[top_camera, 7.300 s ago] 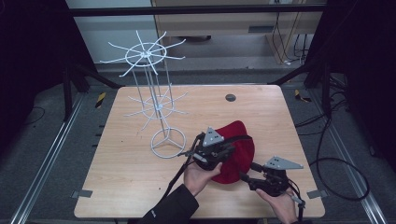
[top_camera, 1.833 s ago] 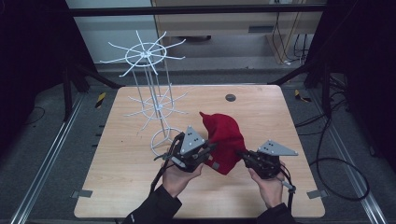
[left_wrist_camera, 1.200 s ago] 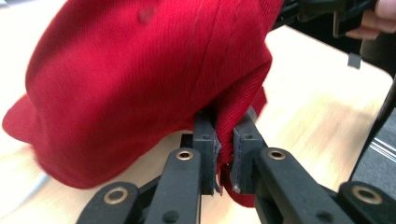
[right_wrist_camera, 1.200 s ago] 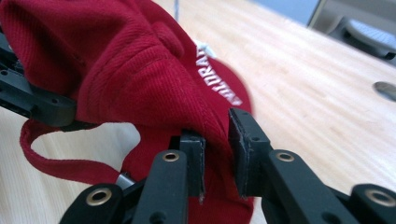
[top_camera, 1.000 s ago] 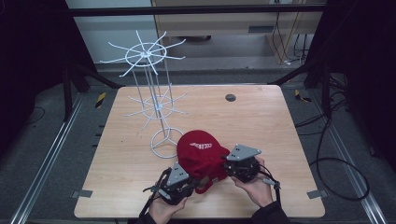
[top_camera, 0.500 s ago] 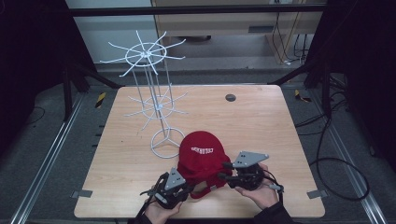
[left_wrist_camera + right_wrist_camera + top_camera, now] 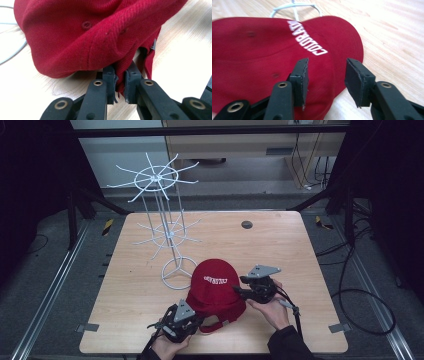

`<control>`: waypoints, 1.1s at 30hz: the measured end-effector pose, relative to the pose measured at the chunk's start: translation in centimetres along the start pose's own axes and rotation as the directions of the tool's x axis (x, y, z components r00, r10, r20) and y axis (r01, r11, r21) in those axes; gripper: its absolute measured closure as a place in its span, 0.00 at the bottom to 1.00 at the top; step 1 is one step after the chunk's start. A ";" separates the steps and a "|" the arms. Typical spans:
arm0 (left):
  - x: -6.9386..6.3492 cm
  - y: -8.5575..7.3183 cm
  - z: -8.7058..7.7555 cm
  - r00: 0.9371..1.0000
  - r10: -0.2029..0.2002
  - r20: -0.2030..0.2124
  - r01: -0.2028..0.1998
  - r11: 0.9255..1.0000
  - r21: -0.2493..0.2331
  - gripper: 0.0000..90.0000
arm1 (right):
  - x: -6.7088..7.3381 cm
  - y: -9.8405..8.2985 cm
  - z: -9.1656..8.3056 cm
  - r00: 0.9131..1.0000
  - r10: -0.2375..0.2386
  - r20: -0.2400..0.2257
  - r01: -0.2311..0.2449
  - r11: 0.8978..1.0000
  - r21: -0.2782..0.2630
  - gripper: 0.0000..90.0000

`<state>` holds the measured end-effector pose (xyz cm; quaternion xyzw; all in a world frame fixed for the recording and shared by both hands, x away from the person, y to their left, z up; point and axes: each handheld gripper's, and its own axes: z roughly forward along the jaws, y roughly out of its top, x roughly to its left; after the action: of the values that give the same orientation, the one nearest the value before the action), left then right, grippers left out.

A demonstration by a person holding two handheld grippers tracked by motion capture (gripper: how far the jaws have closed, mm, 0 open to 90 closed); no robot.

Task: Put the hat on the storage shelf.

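Red cap point(image 7: 216, 285) is lying on the tabletop point(image 7: 300, 250), unhung; left gripper point(image 7: 192, 322) is pinching its back, right gripper point(image 7: 239, 290) has just been opening, empty; rack point(image 7: 165, 227) is waiting.

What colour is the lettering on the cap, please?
White, on the red cap; the right gripper view shows the lettering best.

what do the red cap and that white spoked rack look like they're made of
Red cap: woven cotton-like twill, matte; diagonal ribbing, stitched eyelets and seams show, white lettering looks embroidered. White spoked rack: thin bent wire, probably metal with a smooth white coating; the thin rods and ring base suggest it, though the picture cannot confirm it.
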<state>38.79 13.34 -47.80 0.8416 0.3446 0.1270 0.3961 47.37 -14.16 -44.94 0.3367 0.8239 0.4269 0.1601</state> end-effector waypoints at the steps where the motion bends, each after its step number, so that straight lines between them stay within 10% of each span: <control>1: 0.0 0.0 0.0 1.000 -0.001 -0.001 0.001 1.000 0.000 0.91 | -0.3 -0.1 0.6 1.000 0.013 0.000 -0.013 1.000 0.008 0.61; 13: 0.3 0.1 0.4 1.000 0.004 -0.022 -0.004 1.000 0.011 0.91 | -0.9 -0.8 2.1 0.991 0.106 -0.084 -0.096 0.989 0.113 0.99; 23: 2.4 1.5 0.4 0.997 -0.047 -0.065 0.045 0.999 -0.031 0.92 | -0.8 -2.1 -2.0 0.992 0.125 -0.001 -0.125 0.989 0.084 0.99; 33: 3.3 4.4 4.1 0.995 -0.057 -0.086 0.056 0.998 -0.011 0.92 | 0.4 -4.8 -4.9 0.991 0.134 0.009 -0.134 0.986 0.100 0.99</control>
<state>45.32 11.26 -47.38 0.8236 0.3846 0.1532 0.3877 42.35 -18.78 -45.97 0.3993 0.8196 0.3944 0.1147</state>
